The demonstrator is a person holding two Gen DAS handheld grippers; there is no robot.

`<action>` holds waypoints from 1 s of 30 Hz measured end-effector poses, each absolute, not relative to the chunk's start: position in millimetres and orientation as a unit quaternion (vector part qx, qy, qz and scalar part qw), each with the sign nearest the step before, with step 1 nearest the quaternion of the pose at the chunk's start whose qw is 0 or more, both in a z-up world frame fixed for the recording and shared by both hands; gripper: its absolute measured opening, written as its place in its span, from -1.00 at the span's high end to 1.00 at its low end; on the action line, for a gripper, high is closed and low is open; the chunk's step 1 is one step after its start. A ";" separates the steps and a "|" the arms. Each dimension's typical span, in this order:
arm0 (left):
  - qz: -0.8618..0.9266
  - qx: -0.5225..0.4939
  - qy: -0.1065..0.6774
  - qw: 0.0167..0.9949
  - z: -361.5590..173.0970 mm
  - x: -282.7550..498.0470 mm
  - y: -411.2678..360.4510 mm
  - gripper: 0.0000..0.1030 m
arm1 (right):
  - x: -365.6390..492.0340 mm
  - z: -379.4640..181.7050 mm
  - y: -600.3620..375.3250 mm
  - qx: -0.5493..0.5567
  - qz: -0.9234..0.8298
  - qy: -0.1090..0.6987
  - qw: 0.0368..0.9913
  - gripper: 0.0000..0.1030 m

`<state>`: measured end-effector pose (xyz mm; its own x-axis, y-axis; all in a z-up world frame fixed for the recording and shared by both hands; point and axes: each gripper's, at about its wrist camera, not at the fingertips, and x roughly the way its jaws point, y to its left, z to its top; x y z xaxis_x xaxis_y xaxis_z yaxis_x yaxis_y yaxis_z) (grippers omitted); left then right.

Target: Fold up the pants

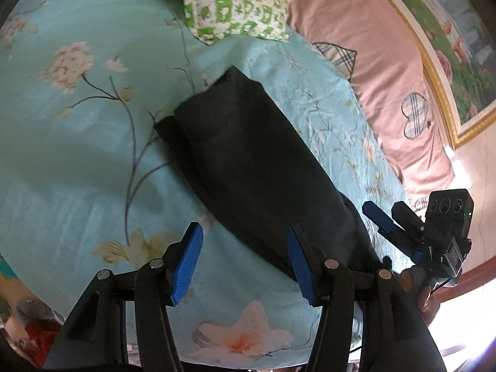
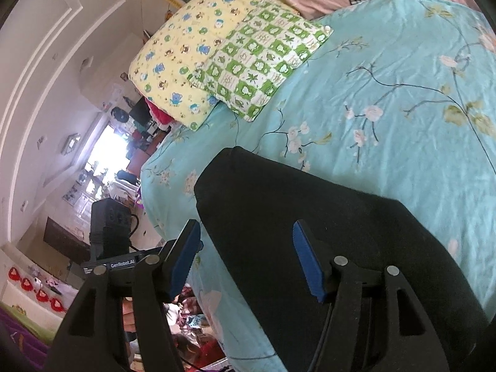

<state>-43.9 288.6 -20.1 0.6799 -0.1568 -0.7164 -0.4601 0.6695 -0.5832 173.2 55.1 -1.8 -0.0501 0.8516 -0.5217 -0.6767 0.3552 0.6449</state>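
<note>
Black pants [image 1: 248, 161] lie folded into a long strip on the turquoise flowered bedsheet [image 1: 77, 155]; they also show in the right wrist view [image 2: 310, 217]. My left gripper [image 1: 245, 263] is open and empty, above the near end of the pants, its right finger over the cloth. My right gripper [image 2: 245, 260] is open and empty, just above the pants' near edge. The right gripper also shows in the left wrist view [image 1: 387, 214], open at the pants' right side. The left gripper's body shows in the right wrist view [image 2: 108, 229].
A green checked pillow [image 1: 235, 3] and a yellow printed pillow [image 2: 179, 59] lie at the bed's far end. A pink quilt [image 1: 372, 62] runs along the wall side. The bed's edge [image 2: 161, 210] drops to a cluttered floor.
</note>
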 end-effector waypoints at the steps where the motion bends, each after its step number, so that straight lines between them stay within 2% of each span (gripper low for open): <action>1: 0.095 -0.399 0.388 0.825 -19.9 -44.2 290.7 -0.11 | 175.0 -1.6 59.4 0.090 0.561 0.460 0.682 -0.23; 3: 0.105 -0.407 0.386 0.821 -20.9 -43.9 297.6 -0.17 | 179.4 -1.0 69.7 0.080 0.565 0.463 0.679 -0.23; 13: 0.141 -0.448 0.372 0.801 -29.7 -41.8 328.0 -0.17 | 216.5 -1.6 150.4 0.001 0.584 0.467 0.664 -0.23; 25: 0.164 -0.455 0.370 0.793 -41.4 -28.8 335.8 -0.17 | 231.8 -22.7 228.7 -0.111 0.607 0.493 0.613 -0.23; 30: 0.173 -0.444 0.373 0.796 -41.8 -22.5 334.1 -0.17 | 232.8 -28.7 250.3 -0.126 0.614 0.499 0.599 -0.23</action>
<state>-22.5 334.1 -41.8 0.6613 -0.0552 -0.7480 -0.6075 0.5456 -0.5773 232.8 250.3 -28.7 -0.2514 0.6089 -0.7523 -0.8605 0.2152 0.4618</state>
